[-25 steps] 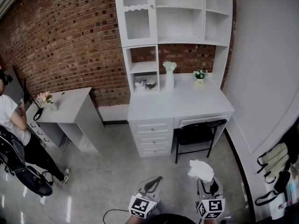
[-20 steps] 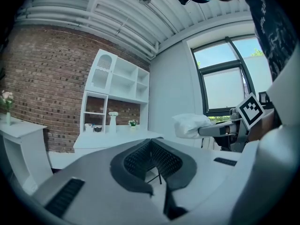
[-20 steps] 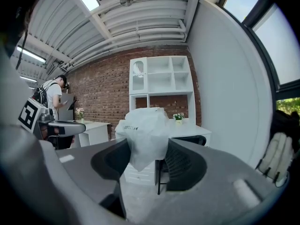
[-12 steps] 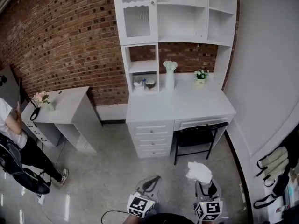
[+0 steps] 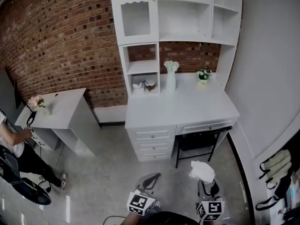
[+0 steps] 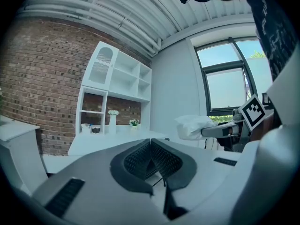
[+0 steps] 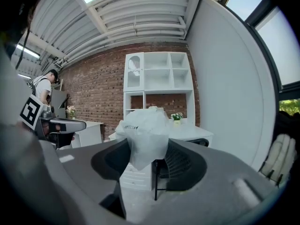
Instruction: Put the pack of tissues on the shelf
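The pack of tissues (image 5: pixel 201 170) is a crumpled white plastic bundle, and my right gripper (image 5: pixel 205 180) is shut on it, low in the head view on the right. In the right gripper view the pack (image 7: pixel 145 129) stands up between the two dark pads (image 7: pixel 180 162). My left gripper (image 5: pixel 151 179) is beside it on the left, shut and holding nothing; its pads (image 6: pixel 140 157) meet at the tip. The white shelf unit (image 5: pixel 185 20) with open compartments rises over the white desk (image 5: pixel 187 109) ahead, some way off. From the left gripper view the pack (image 6: pixel 193 125) shows at the right.
A black chair (image 5: pixel 199 142) is pushed under the desk. A white vase with flowers (image 5: pixel 170 76) and a small plant (image 5: pixel 203 75) stand on the desk top. At the left are a white side table (image 5: pixel 61 109) and a person (image 5: pixel 11 146). Bags hang on the right wall (image 5: pixel 276 165).
Both grippers and the head camera have moved nearer to the desk and shelf. The tissue pack stays in the right gripper. The person at the left has slid towards the picture's edge.
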{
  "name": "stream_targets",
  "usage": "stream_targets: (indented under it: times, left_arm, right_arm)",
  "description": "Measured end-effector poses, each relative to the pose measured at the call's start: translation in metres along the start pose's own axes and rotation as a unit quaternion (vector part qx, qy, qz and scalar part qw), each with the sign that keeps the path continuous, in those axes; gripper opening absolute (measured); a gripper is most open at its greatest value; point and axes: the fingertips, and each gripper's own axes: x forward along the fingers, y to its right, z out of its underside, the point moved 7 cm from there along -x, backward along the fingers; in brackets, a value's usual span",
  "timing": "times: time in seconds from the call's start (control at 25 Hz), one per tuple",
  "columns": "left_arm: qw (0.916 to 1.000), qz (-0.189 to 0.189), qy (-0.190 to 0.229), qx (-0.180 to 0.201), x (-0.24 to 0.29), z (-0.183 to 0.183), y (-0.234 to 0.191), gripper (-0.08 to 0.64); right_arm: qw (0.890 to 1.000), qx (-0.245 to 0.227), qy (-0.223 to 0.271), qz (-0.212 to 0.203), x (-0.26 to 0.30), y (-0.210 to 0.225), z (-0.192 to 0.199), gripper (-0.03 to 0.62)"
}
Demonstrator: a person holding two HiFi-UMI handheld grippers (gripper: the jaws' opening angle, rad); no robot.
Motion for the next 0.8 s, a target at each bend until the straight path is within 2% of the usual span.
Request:
stream_targets:
  times: [0.4,0.64,0.8]
  left_arm:
    - [0.9993,0.036,0.004,0.007,0.047,-0.019,-0.057,0.012]
    - [0.9985,0.055,-0.003,0.009,0.065,-0.023,-0.089,0.012]
    - [0.999,0.043,-0.002,0.006,0.072,-0.027,-0.108,0.012]
  right_arm:
    - [0.999,0.002,-0.004,0.041,0.059,-0.006,-0.016,0.213]
    - [0.999,-0.012,-0.013,0.039,0.095,-0.027,-0.027,0.213]
    - [0.999,-0.027,-0.002,0.031,0.115,-0.034,-0.036,0.213]
